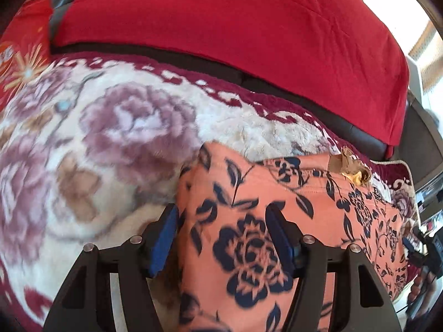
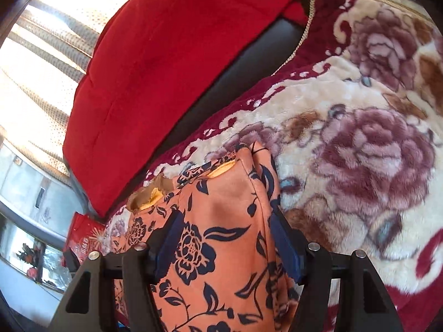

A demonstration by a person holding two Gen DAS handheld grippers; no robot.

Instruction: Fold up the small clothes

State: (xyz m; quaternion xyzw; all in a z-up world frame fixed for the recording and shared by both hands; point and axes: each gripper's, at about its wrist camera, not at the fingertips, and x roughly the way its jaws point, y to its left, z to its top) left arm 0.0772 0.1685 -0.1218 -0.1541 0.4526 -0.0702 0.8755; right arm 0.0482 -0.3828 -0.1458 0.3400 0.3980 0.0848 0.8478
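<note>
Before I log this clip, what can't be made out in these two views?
- Left wrist view: the blanket is smeared by motion blur; the orange garment runs off the bottom edge.
- Right wrist view: the garment's lower part is hidden behind the right gripper.
- Neither view shows whether the jaws touch cloth.

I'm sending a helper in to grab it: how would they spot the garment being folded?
Find the fleecy cream blanket with big mauve roses, lying in front of the red cushion. On it lies the small garment: smooth orange cloth printed with dark navy flowers and leaves, unlike the plush blanket.
</note>
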